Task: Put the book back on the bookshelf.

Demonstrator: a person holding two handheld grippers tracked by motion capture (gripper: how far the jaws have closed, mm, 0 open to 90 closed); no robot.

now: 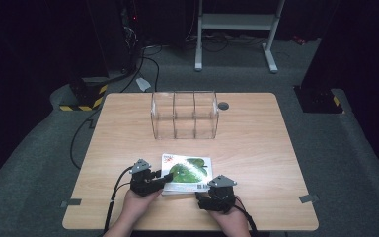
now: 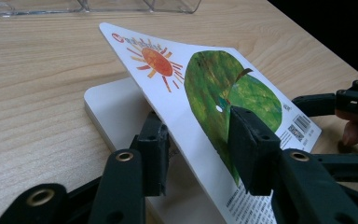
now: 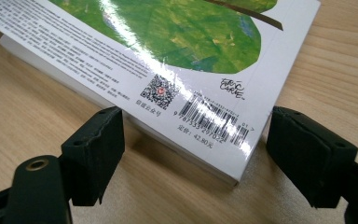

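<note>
A picture book (image 1: pixel 187 170) lies on the table near the front edge, its cover showing a green leaf and an orange sun. In the left gripper view the cover (image 2: pixel 214 88) is lifted at a slant off the white page (image 2: pixel 114 105) beneath. My left gripper (image 2: pixel 200 144) (image 1: pixel 167 178) straddles that cover, one jaw under it and one over it, with a gap between the pads. My right gripper (image 3: pixel 196 140) (image 1: pixel 206 191) stands open at the book's barcode corner (image 3: pixel 214 123), one jaw on each side, touching nothing.
A clear plastic box (image 1: pixel 184 114) with three compartments stands at the back middle of the wooden table (image 1: pixel 256 148); its lower edge shows as the clear box (image 2: pixel 88 4). A small dark disc (image 1: pixel 223 105) lies beside it. A person's hands hold both grippers at the front edge.
</note>
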